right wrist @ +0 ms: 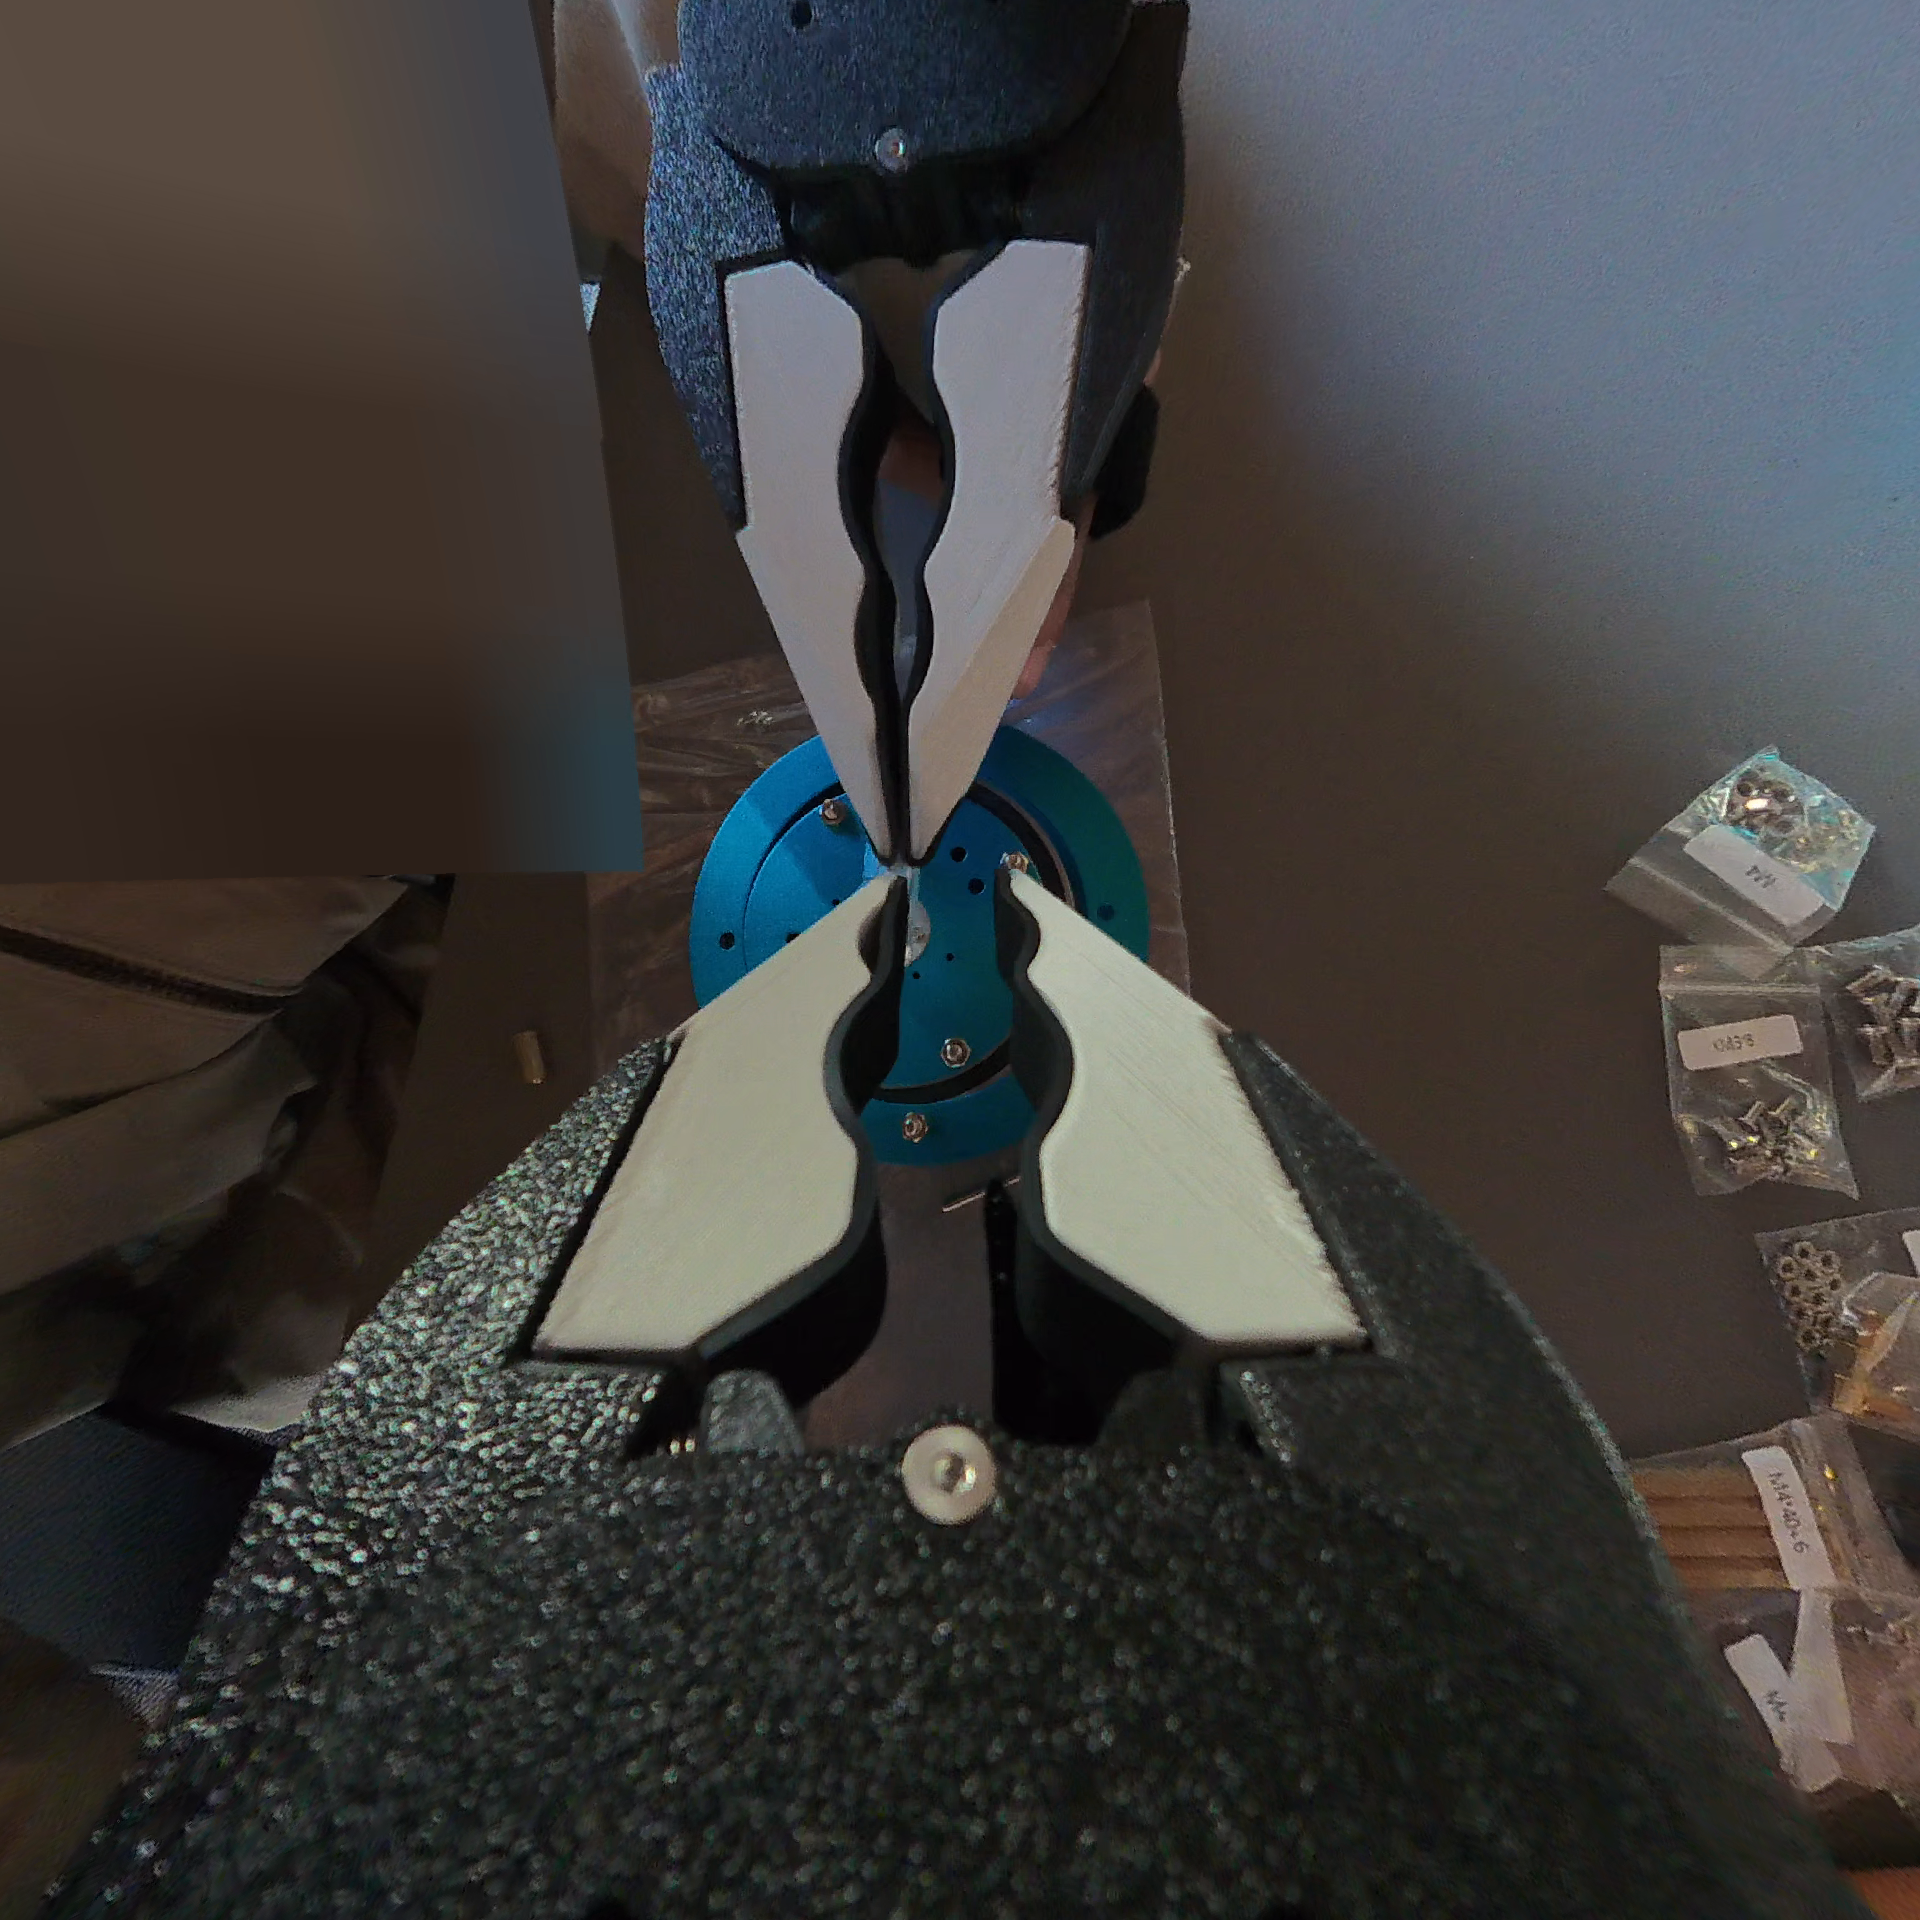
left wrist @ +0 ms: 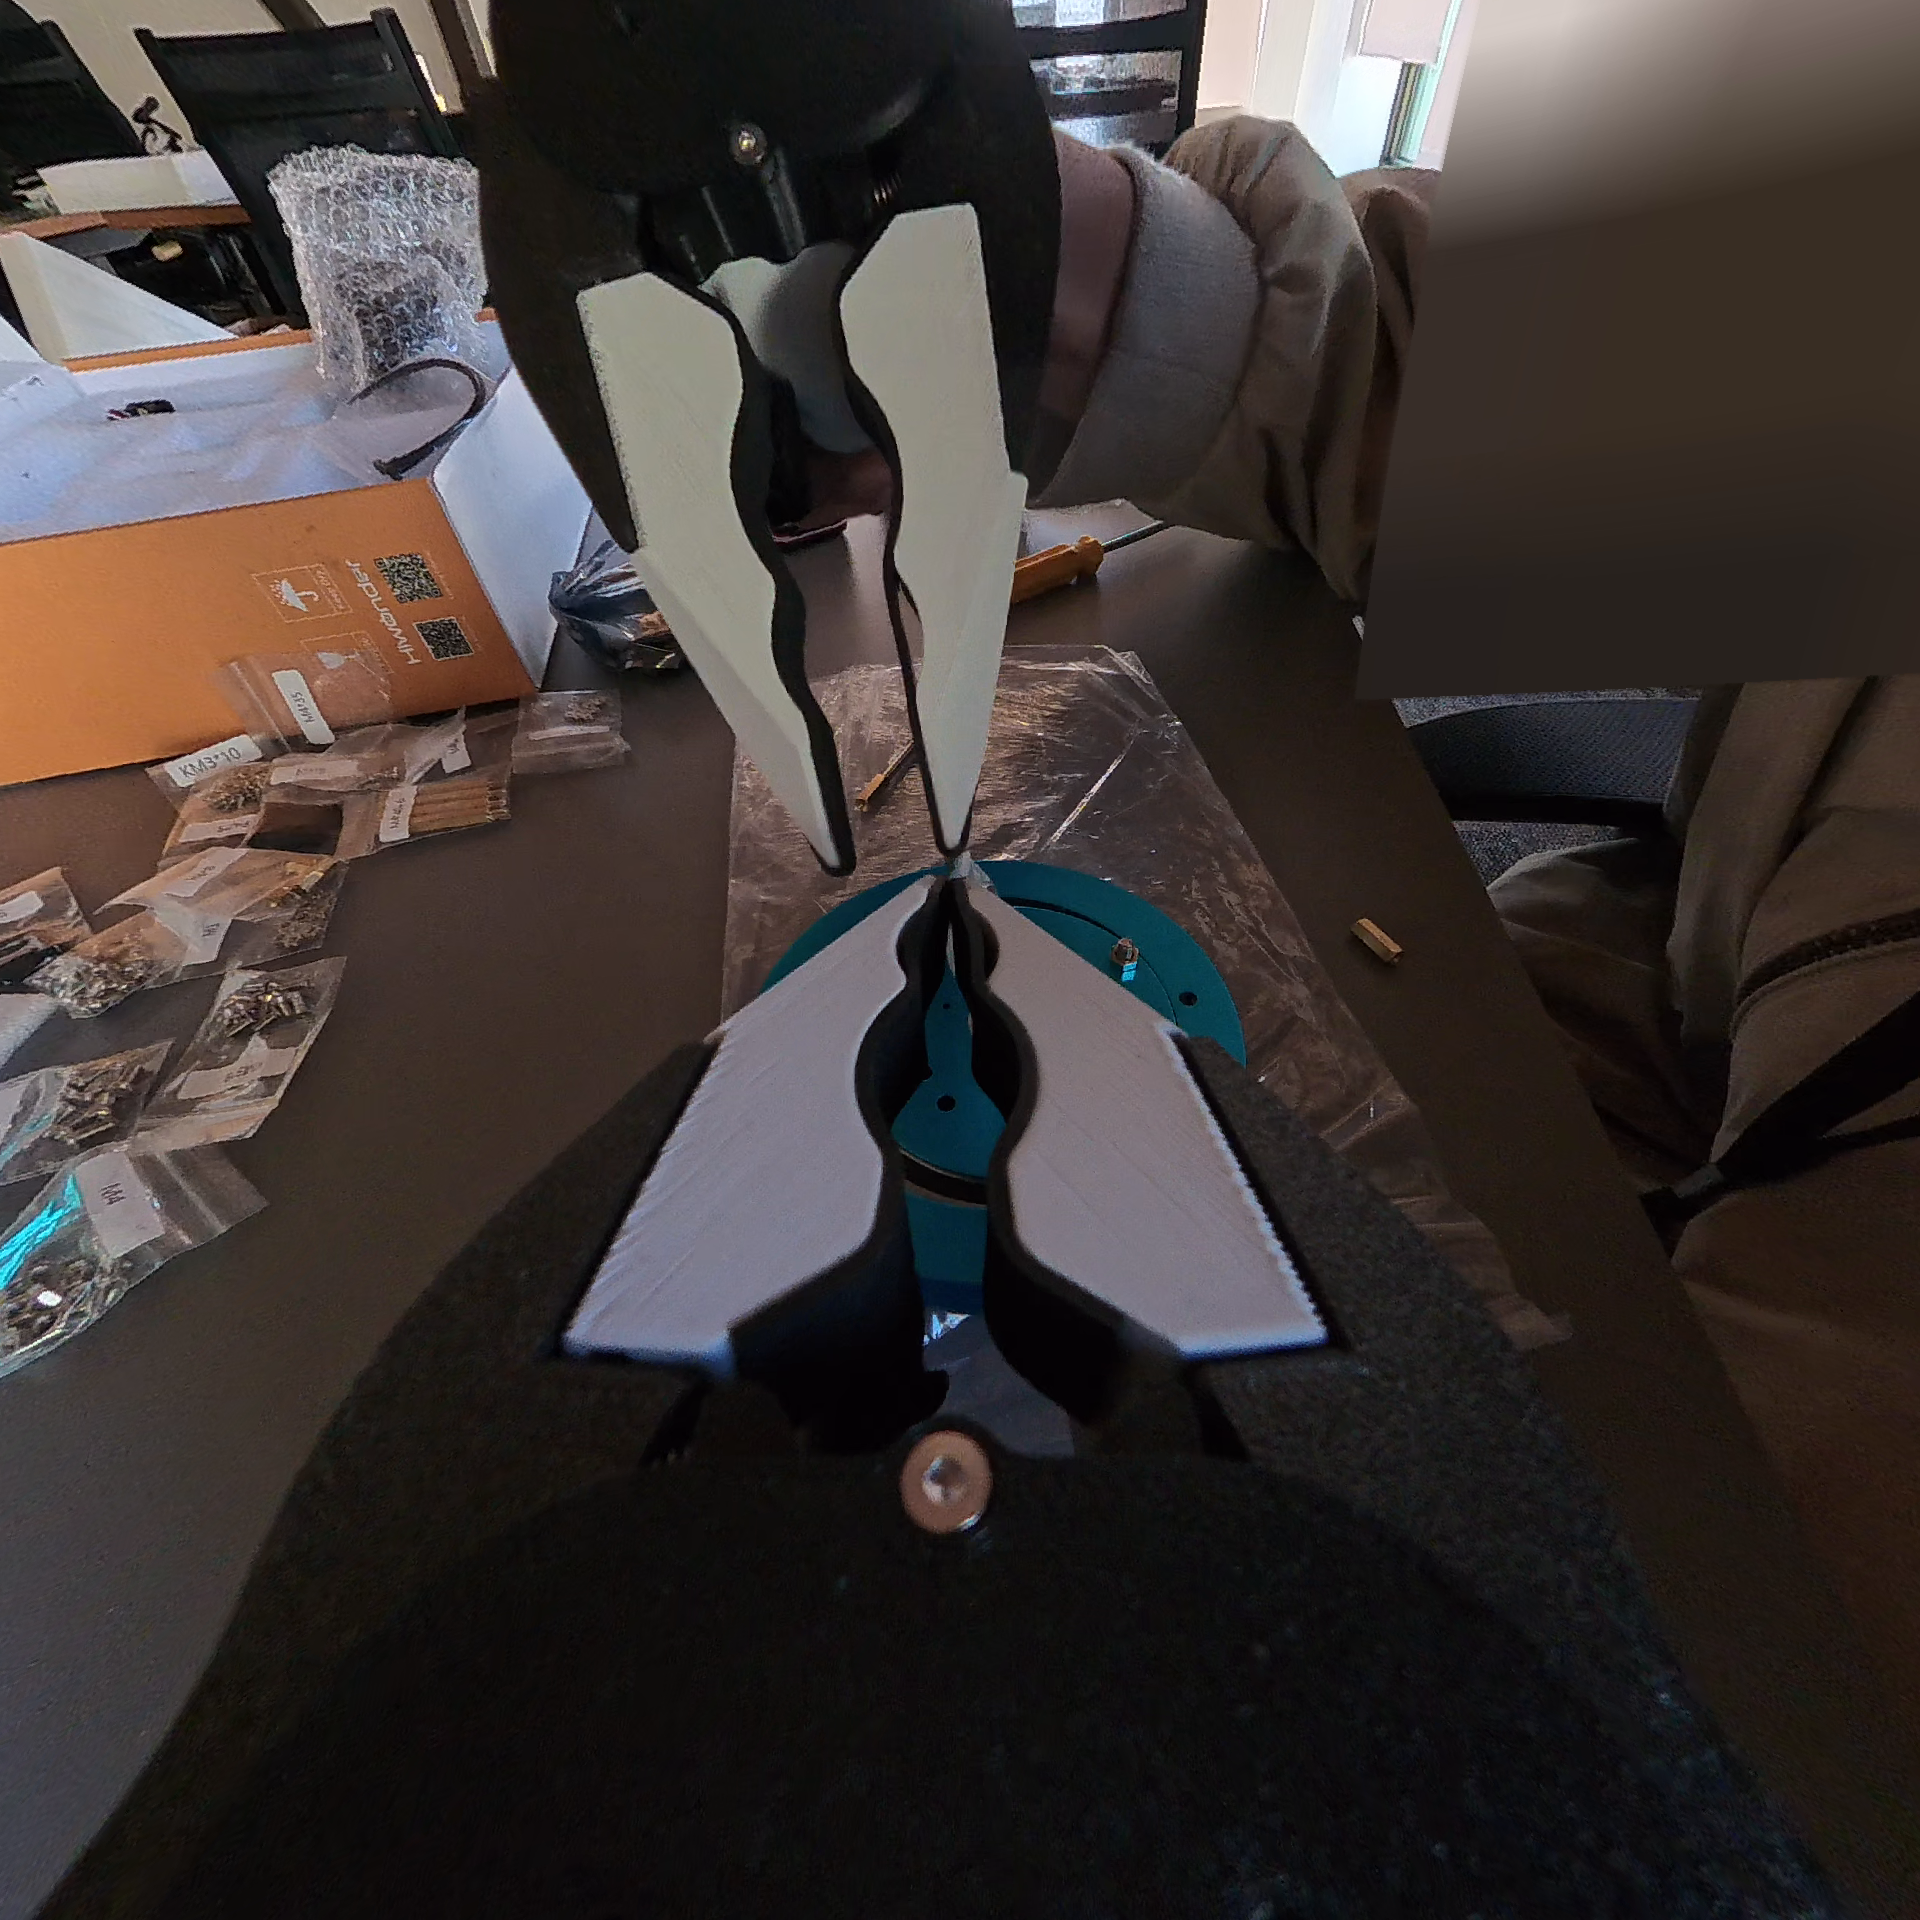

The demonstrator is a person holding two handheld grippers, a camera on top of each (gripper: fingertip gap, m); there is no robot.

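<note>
A round blue metal disc point(left wrist: 1195, 997) with small nuts on it lies on a clear plastic sheet point(left wrist: 1091, 748) on the dark table; it also shows in the right wrist view point(right wrist: 1081, 831). My left gripper point(left wrist: 948, 888) is shut just above the disc's middle, pinching a small silvery metal part point(left wrist: 961, 871) at its tips. My right gripper point(right wrist: 948, 881) faces it tip to tip and is open. Its left fingertip point(right wrist: 883, 891) lies against the silvery part point(right wrist: 916, 920). The left gripper point(right wrist: 902, 854) comes in from the top in the right wrist view.
An orange box point(left wrist: 208, 623) and a bubble-wrap roll point(left wrist: 374, 260) stand at the left. Several small bags of screws point(left wrist: 239, 1029) lie beside it and show in the right wrist view point(right wrist: 1756, 1060). A loose brass standoff point(left wrist: 1377, 940) and an orange-handled screwdriver point(left wrist: 1060, 566) lie near the sheet.
</note>
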